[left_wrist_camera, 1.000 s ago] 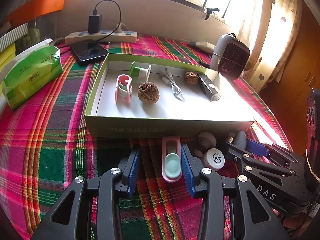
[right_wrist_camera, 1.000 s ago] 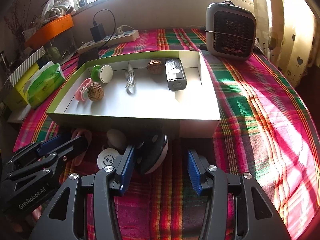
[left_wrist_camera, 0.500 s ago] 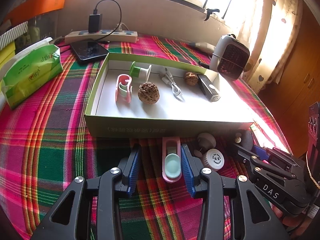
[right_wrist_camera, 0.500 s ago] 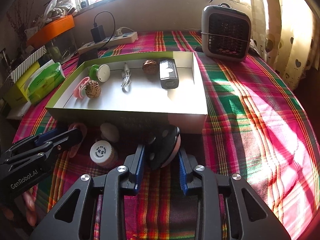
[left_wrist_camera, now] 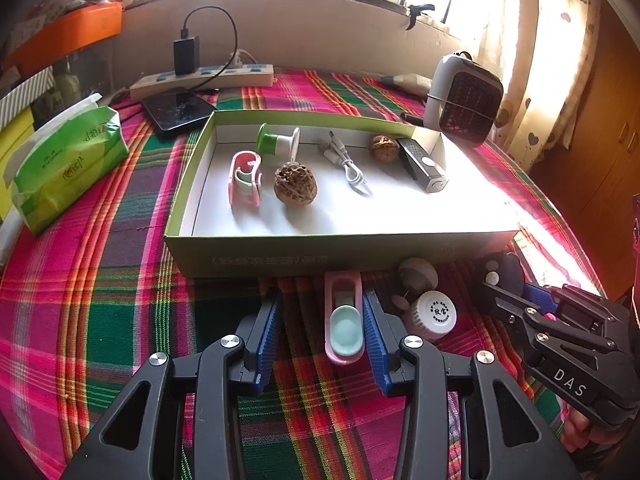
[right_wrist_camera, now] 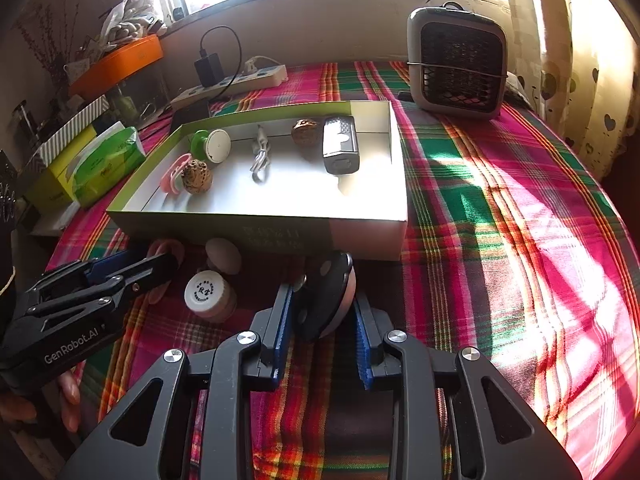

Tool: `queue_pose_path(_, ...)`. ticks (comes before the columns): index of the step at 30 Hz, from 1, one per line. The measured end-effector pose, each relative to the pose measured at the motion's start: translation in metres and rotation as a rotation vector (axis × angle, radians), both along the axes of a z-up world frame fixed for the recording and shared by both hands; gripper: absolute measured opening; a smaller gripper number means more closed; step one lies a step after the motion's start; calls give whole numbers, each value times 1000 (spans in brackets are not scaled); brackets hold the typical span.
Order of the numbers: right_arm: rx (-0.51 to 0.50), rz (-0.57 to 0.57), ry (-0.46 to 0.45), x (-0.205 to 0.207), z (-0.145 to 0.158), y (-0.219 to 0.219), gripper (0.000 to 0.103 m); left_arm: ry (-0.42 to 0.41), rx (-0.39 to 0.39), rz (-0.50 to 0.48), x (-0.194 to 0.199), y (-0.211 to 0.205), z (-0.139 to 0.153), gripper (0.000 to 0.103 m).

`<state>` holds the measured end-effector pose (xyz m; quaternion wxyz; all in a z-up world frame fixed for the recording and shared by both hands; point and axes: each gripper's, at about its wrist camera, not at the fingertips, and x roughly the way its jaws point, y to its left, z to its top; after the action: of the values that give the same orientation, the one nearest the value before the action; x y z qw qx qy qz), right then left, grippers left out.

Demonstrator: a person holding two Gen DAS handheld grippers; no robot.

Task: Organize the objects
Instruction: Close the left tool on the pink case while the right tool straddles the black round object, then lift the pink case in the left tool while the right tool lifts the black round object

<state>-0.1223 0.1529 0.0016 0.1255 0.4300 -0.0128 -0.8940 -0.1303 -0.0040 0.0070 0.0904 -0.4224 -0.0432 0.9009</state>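
right wrist view | right gripper (right_wrist_camera: 322,312) closing, pads on black round gadget (right_wrist_camera: 326,296) | left gripper (left_wrist_camera: 320,328) wide open around pink clip (left_wrist_camera: 344,320)

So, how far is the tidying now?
Done: two walnuts, cable, clip and spool lie in the green box. In hand: right gripper is closing on the black disc; left gripper stands open around the pink clip. Left: white cap and mushroom-shaped piece.
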Motion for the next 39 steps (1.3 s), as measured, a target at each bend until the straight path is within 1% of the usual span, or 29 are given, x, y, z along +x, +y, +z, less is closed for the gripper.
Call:
queue_pose_path(8, -5, 12, -2, 0, 0, 2, 29, 2, -90, 0, 0, 10, 1, 38)
queue_pose_path(13, -14, 14, -3, -1, -1, 3, 29, 3, -118, 4, 0, 13, 1, 35)
queue_pose_path(15, -16, 14, -3, -1, -1, 3, 29, 3, -125, 13, 0, 12, 1, 31)
queue_pose_path(17, -15, 14, -3, -1, 0, 3, 29, 3, -129, 26, 0, 11, 1, 25)
queue_pose_path(24, -3, 17, -1, 0, 0, 1, 29, 3, -132, 38, 0, 7, 1, 16)
queue_pose_path(39, 11, 18, 10, 1, 1, 0, 29, 2, -125, 38, 2, 6, 1, 16)
